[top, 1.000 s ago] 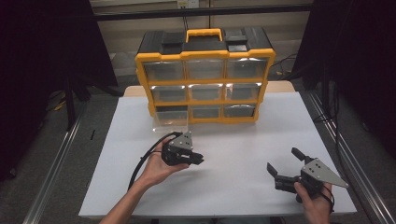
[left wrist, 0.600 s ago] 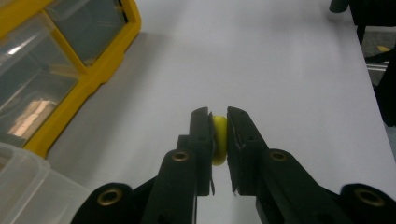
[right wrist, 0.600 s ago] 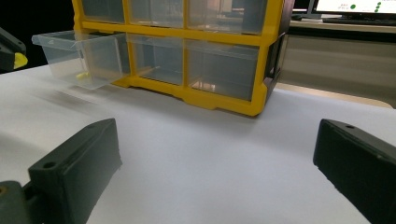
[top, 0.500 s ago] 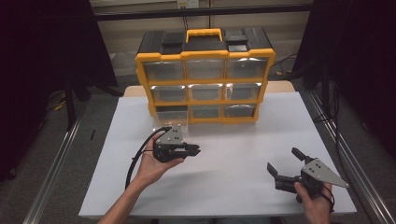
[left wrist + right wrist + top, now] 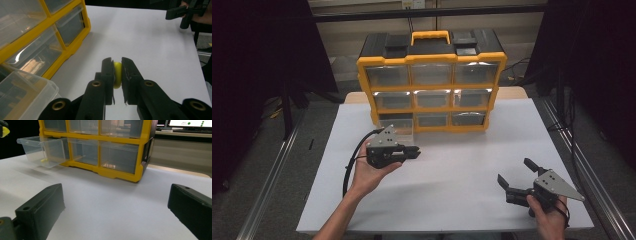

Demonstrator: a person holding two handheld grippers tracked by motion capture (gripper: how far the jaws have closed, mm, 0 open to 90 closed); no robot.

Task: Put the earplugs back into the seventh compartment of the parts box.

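A small yellow disc (image 5: 117, 75) is sitting pinched on edge between the two black jaws of the left gripper (image 5: 117, 72), which are closing almost fully on it. In the high view that left gripper (image 5: 411, 152) is hovering above the white tabletop (image 5: 462, 155), just in front of the clear drawer (image 5: 396, 125) pulled out from the bottom left of the yellow organizer (image 5: 432, 85). The right gripper (image 5: 516, 176) is waiting well apart near the tabletop's right front corner, its jaws standing wide open and holding nothing.
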